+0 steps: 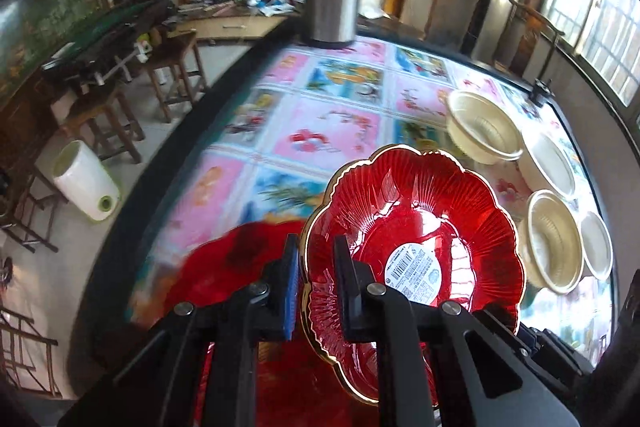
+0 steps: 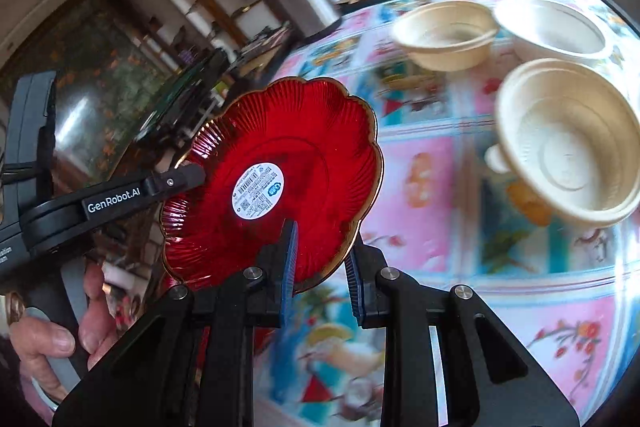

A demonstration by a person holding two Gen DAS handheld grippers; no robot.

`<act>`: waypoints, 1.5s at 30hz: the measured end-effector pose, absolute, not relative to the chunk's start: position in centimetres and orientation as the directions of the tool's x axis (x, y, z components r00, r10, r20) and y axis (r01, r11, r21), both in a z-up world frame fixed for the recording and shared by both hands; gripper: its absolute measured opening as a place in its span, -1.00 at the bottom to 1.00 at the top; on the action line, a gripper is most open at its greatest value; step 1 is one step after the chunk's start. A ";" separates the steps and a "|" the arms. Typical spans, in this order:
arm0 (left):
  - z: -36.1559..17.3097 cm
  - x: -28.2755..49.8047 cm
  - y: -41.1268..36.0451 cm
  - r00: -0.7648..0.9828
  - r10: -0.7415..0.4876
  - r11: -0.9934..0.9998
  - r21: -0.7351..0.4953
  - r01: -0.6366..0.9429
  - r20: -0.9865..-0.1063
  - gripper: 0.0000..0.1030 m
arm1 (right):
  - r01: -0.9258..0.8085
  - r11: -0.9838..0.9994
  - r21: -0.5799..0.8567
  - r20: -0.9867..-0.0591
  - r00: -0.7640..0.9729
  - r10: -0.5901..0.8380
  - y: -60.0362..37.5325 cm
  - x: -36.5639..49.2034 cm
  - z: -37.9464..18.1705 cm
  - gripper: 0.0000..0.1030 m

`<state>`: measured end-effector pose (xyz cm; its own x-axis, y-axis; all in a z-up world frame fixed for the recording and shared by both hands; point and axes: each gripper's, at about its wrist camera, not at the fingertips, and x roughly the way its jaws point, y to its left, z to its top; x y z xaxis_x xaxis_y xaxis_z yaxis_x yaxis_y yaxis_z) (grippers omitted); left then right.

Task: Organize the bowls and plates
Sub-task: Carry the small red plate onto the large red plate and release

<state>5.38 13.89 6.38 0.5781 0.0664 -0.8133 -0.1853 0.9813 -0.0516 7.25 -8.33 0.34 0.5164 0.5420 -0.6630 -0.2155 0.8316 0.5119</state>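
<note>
Left wrist first: left gripper [image 1: 314, 259] jaws clamped on the scalloped, gold-edged rim of a ribbed red glass plate [image 1: 420, 211], tilted above the glossy table [image 1: 320, 131]. Right wrist: right gripper [image 2: 320, 259] pinches the same plate's [image 2: 280, 155] lower rim; cream ridged bowls [image 2: 560, 143] sit beyond.

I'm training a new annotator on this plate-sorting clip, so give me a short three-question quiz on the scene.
1. True or false: the red plate lies flat on the table.
2. What is stuck to the plate's middle? A) a white label B) a spoon C) a sponge
3. How many grippers clamp the plate's rim?

Key
1. False: it is held tilted above the table.
2. A
3. Two: the left gripper and the right gripper, on different parts of the rim.
</note>
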 end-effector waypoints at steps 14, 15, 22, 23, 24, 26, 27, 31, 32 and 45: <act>0.0 0.9 20.2 0.488 0.115 0.940 -0.064 -0.335 -0.865 -0.72 | -0.338 0.854 0.396 -0.784 0.360 0.506 0.5 7.5 -3.1 -0.54; -0.4 0.9 20.2 0.484 0.111 0.940 -0.066 -0.335 -0.868 -0.70 | -0.344 0.862 0.372 -0.794 0.364 0.487 0.8 7.5 -3.1 -0.54; -1.6 0.4 20.3 0.477 0.122 0.941 -0.052 -0.336 -0.870 -0.63 | -0.361 0.896 0.259 -0.832 0.388 0.397 2.1 7.4 -2.9 -0.52; -1.8 0.3 20.3 0.475 0.130 0.940 -0.043 -0.337 -0.871 -0.61 | -0.366 0.899 0.241 -0.837 0.390 0.383 2.3 7.4 -2.9 -0.50; -1.8 0.2 20.2 0.479 0.135 0.940 -0.040 -0.338 -0.868 -0.61 | -0.368 0.903 0.223 -0.841 0.395 0.369 2.5 7.3 -2.9 -0.48; -1.7 -0.1 20.1 0.487 0.145 0.941 -0.032 -0.337 -0.861 -0.60 | -0.390 0.904 0.172 -0.853 0.400 0.335 3.3 6.9 -2.8 -0.36; -1.7 -0.1 20.2 0.488 0.146 0.941 -0.031 -0.337 -0.861 -0.60 | -0.400 0.902 0.163 -0.856 0.398 0.331 3.7 6.8 -2.8 -0.30; -1.7 0.1 20.3 0.488 0.145 0.941 -0.032 -0.336 -0.861 -0.60 | -0.411 0.896 0.167 -0.860 0.383 0.336 4.1 6.6 -2.7 -0.14; -1.7 0.2 20.3 0.488 0.146 0.941 -0.031 -0.336 -0.860 -0.60 | -0.410 0.897 0.167 -0.862 0.380 0.334 4.1 6.5 -2.6 -0.14; -1.8 0.5 19.8 0.483 0.152 0.947 -0.012 -0.321 -0.862 -0.54 | -0.394 0.900 0.185 -0.861 0.377 0.341 3.9 6.4 -2.3 -0.14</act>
<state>0.46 19.77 -1.83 0.4828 0.1525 -0.8623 -0.3209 0.9470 -0.0122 6.42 3.94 -2.31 0.3774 0.3415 -0.8608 -0.3939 0.9004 0.1845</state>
